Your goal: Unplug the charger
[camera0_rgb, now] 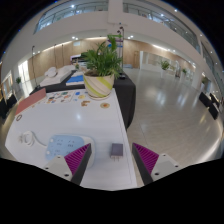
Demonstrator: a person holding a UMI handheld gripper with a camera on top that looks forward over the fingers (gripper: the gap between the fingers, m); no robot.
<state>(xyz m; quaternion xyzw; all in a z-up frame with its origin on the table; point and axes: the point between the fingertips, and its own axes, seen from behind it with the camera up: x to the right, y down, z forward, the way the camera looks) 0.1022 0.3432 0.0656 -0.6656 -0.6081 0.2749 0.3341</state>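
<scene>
hand-held gripper (111, 160) released above the counter (40, 125); lower squarely so both fingers straddle the dark charger (116, 149), then clench.

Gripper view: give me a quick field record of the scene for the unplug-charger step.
setting: large indoor hall with a shiny floor
surface: white table
claw: claw open, pink pads showing, pressing on nothing
charger: small dark block on the table between the fingers, gaps on both sides; likely the charger
cable: thin white cable on the table, ahead of the fingers
plant: potted plant in a pale pot, at the table's far end
progress: cannot tell if it is plugged in
</scene>
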